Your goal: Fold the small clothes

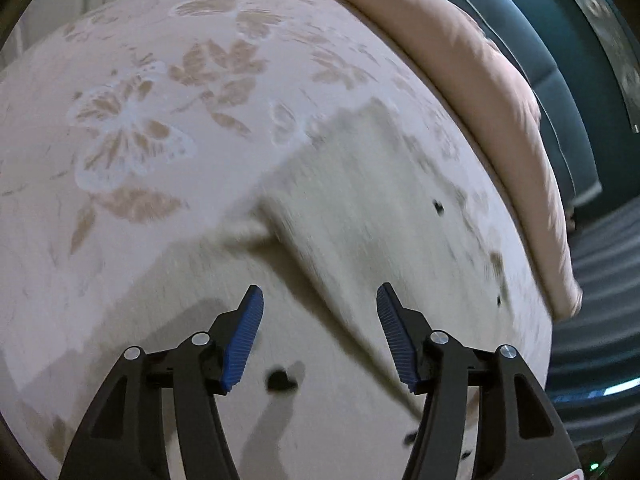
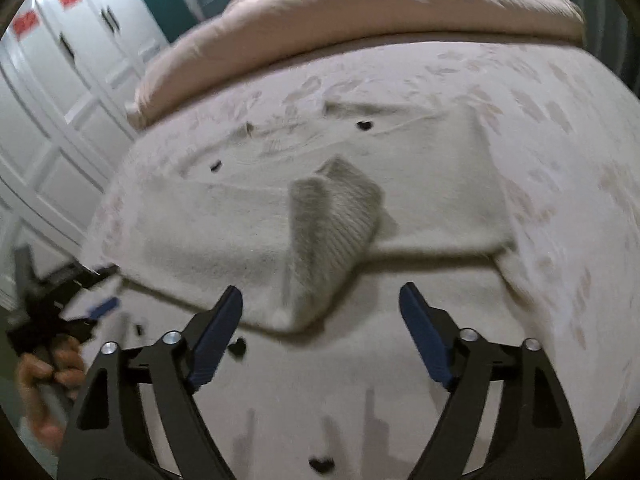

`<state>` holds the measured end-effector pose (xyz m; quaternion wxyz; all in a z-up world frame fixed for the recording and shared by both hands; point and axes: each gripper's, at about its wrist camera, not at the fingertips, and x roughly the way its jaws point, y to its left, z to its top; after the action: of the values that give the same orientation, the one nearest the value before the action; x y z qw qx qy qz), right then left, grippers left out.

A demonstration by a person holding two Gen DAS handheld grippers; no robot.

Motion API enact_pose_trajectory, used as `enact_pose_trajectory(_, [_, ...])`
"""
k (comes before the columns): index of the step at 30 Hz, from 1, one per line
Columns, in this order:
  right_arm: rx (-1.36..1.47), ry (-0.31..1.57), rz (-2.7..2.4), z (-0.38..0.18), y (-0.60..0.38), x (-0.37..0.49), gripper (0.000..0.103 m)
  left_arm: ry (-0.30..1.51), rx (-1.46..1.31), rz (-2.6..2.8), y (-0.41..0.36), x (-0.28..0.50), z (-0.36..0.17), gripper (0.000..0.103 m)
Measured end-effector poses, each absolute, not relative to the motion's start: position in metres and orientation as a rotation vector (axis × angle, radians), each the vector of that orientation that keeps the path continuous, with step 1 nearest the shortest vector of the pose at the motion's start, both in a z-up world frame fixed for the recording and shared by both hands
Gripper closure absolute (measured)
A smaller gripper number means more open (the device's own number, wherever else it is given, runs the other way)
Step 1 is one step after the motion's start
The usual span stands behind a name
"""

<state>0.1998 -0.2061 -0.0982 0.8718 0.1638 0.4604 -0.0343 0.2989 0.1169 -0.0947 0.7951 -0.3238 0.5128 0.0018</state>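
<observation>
A cream knitted sweater (image 1: 360, 208) with small black marks lies spread on the floral bed sheet (image 1: 140, 120). In the right wrist view the sweater (image 2: 420, 200) has a sleeve folded across its body, and the ribbed cuff (image 2: 336, 216) lies doubled over in the middle. My left gripper (image 1: 320, 292) hovers just above the sweater's near part, open, with nothing between its blue pads. My right gripper (image 2: 320, 291) stands open over the sweater's near edge, just short of the cuff, also empty. A hand (image 2: 48, 372) holds the blurred left gripper (image 2: 96, 308) at the lower left.
A folded pink duvet (image 2: 360, 12) lies along the far side of the bed. White wardrobe doors (image 2: 60, 80) stand left of the bed. A teal upholstered piece (image 1: 540, 60) and striped floor (image 1: 592, 280) lie beyond the bed edge on the right.
</observation>
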Motion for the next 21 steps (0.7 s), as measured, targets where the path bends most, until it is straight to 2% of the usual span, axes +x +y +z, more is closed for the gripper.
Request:
enact_pose_trajectory(2, [0.278,1.016,-0.099,-0.112,-0.194,0.223,0.025,1.111,-0.733,0.005,0.119,0.308,-0.1,0.046])
enact_pose_trajectory(4, [0.17,1.057,-0.141,-0.126,-0.186,0.247,0.054,1.135,-0.771,0.008,0.123,0.311,-0.111,0.046])
enact_pose_trajectory(5, [0.155,1.064,-0.148,-0.126,-0.185,0.25,0.08,1.144,-0.778,0.018,0.123,0.314,-0.114,0.046])
enact_pose_trajectory(6, [0.219,1.026,-0.126,-0.113,-0.192,0.251,0.088,1.146,-0.784,0.023,0.126,0.314,-0.115,0.046])
enact_pose_trajectory(7, [0.324,0.948,-0.077,-0.097,-0.204,0.243,0.09,1.136,-0.791,0.016,0.126,0.314,-0.115,0.046])
enact_pose_trajectory(10, [0.588,0.762,-0.013,-0.073,-0.251,0.213,0.089,1.107,-0.798,0.008,0.13,0.308,-0.114,0.046])
enact_pose_trajectory(12, [0.642,0.841,-0.078,-0.103,-0.278,0.211,0.081,1.108,-0.821,0.014,0.132,0.306,-0.119,0.046])
enact_pose_trajectory(14, [0.658,0.986,-0.156,-0.139,-0.293,0.216,0.081,1.104,-0.856,0.017,0.13,0.3,-0.123,0.046])
enact_pose_trajectory(16, [0.754,0.983,-0.136,-0.153,-0.305,0.201,0.081,1.091,-0.855,0.017,0.128,0.298,-0.122,0.046])
enact_pose_trajectory(17, [0.788,0.954,-0.122,-0.151,-0.307,0.195,0.077,1.085,-0.851,0.012,0.126,0.298,-0.12,0.046])
enact_pose_trajectory(18, [0.8,0.936,-0.116,-0.148,-0.308,0.19,0.061,1.084,-0.853,0.006,0.125,0.298,-0.12,0.046])
enact_pose_trajectory(20, [0.793,0.908,-0.116,-0.142,-0.306,0.19,0.041,1.09,-0.872,0.001,0.124,0.303,-0.122,0.046])
enact_pose_trajectory(21, [0.789,0.907,-0.112,-0.141,-0.305,0.192,0.04,1.094,-0.895,0.002,0.124,0.306,-0.124,0.046])
